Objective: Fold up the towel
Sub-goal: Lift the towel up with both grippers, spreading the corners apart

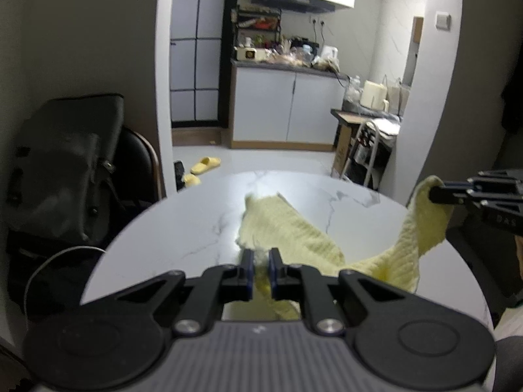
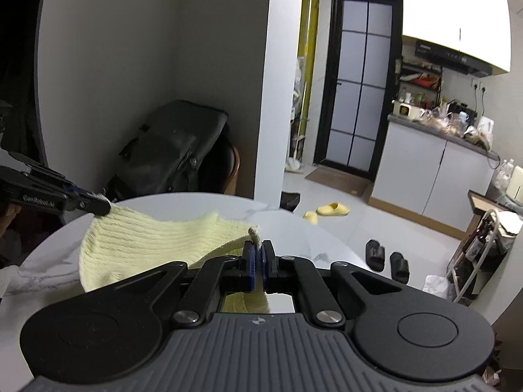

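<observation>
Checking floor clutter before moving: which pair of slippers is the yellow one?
The yellow slippers lie farther off, toward the glass door; the black slippers sit nearer the table.

Yellow towel [image 1: 287, 228] — lifted, sagging.

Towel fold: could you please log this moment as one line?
left tool: shut on towel corner | right tool: shut on other corner | towel: lifted, far end on table
</observation>
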A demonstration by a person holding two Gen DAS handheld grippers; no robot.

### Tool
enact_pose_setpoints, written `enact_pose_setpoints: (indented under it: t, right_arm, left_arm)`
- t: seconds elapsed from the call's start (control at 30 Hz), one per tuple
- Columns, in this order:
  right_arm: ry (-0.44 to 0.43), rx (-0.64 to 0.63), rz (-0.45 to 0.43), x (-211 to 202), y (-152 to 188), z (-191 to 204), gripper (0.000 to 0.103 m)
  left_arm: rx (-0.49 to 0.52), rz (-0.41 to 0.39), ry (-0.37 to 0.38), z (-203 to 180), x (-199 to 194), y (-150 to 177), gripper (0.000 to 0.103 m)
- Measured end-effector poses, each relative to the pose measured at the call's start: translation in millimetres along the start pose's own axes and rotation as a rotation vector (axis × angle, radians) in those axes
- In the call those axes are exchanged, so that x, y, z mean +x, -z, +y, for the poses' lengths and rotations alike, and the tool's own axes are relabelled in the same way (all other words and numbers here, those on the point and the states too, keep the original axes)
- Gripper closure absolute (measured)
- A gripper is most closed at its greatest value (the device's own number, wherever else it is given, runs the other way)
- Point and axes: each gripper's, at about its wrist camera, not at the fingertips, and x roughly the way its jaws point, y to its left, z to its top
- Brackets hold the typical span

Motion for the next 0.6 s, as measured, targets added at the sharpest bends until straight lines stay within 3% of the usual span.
enact_pose_setpoints:
  t: [0.6]
  right_arm:
    - [0.102,-0.075,-0.190,-89.2,-53.6,13.6,0.099]
  left_arm:
    - [-0.015,-0.206,-0.027,3.4,-93.1,-30.9,0.095]
